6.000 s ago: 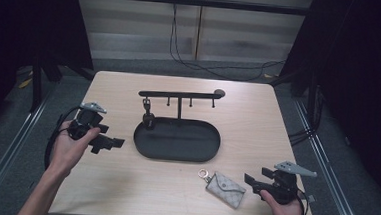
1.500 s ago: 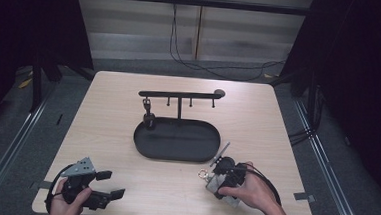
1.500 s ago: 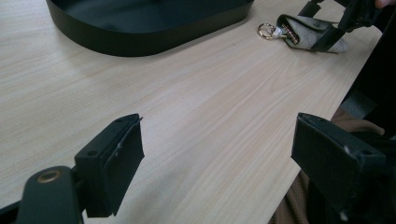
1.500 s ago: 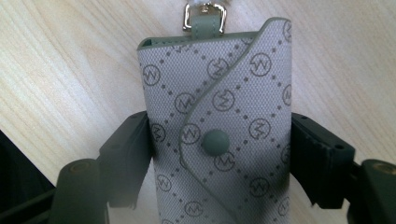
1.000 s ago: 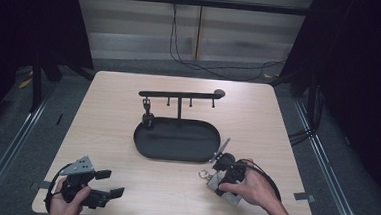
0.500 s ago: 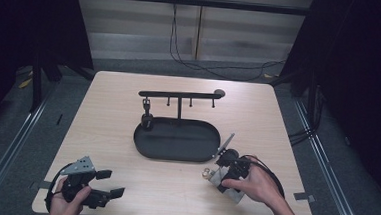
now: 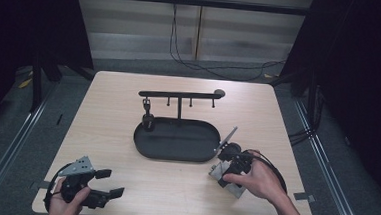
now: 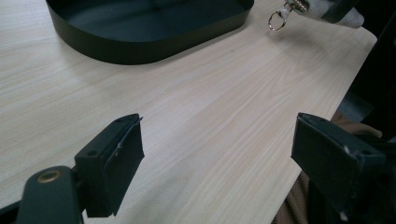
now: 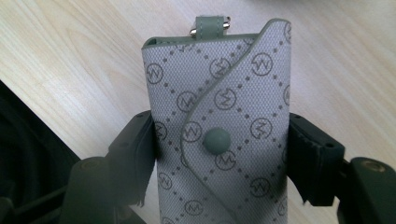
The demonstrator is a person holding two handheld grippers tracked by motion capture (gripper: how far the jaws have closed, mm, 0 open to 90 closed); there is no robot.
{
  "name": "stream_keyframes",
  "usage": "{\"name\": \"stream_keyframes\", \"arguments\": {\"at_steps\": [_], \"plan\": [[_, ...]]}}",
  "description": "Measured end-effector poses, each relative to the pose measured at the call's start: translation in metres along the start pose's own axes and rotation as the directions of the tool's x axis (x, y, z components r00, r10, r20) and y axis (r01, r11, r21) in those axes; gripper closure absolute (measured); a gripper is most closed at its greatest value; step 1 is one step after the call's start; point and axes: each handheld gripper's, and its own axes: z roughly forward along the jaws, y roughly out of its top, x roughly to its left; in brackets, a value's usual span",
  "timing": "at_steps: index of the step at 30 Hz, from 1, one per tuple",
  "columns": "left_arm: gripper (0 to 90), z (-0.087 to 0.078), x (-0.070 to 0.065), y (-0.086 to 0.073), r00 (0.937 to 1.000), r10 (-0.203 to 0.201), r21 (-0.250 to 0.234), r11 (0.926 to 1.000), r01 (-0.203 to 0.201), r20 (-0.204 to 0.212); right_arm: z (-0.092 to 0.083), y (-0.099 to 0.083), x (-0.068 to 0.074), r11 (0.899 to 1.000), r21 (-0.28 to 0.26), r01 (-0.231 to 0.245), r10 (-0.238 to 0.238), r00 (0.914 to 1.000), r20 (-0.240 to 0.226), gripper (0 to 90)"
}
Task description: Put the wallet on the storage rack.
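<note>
A grey patterned pouch (image 9: 219, 116) with a snap button and a strap at its far end sits upright between my right gripper's (image 9: 219, 149) jaws, which are shut on its two sides. In the high view that gripper (image 7: 229, 169) holds the pouch (image 7: 218, 171) just above the table, near the right end of the black oval tray (image 7: 141, 143). The pouch's metal ring (image 8: 279, 18) hangs free in the left gripper view. My left gripper (image 7: 109, 182) rests at the table's front left corner, open, with nothing between its jaws (image 8: 219, 135).
Behind the tray stands a black rack (image 7: 179, 95) with several hooks; a small dark item (image 7: 147, 106) hangs from its left hook. The tray's wall (image 8: 140, 46) lies ahead of my left gripper. Cables trail off the table's front edge from both grippers.
My right gripper has taken hold of the pouch and lifted it slightly, drifting toward the tray. The left hand came from the table's left side to the front corner and has since stayed still.
</note>
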Motion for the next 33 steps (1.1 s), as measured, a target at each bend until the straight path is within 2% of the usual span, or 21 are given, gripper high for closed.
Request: {"name": "stream_keyframes", "arguments": {"at_steps": [17,21,33], "plan": [[16.6,0.000,-0.002,-0.001,0.9998,0.010,0.001,0.9999,-0.010,0.019,-0.018,0.005,-0.011,0.999,-0.023,-0.035,0.035,0.9993,0.010,32.0],[16.6,0.000,-0.001,-0.001,0.9998,0.011,0.003,0.9999,-0.011,0.017,-0.021,0.007,-0.014,0.998,-0.035,-0.046,0.045,0.9984,-0.034,32.1],[16.6,0.001,0.000,-0.001,0.9998,0.000,0.009,1.0000,0.000,0.018,-0.029,0.021,-0.023,0.992,-0.088,-0.087,0.081,0.9946,-0.064,32.1]]}}
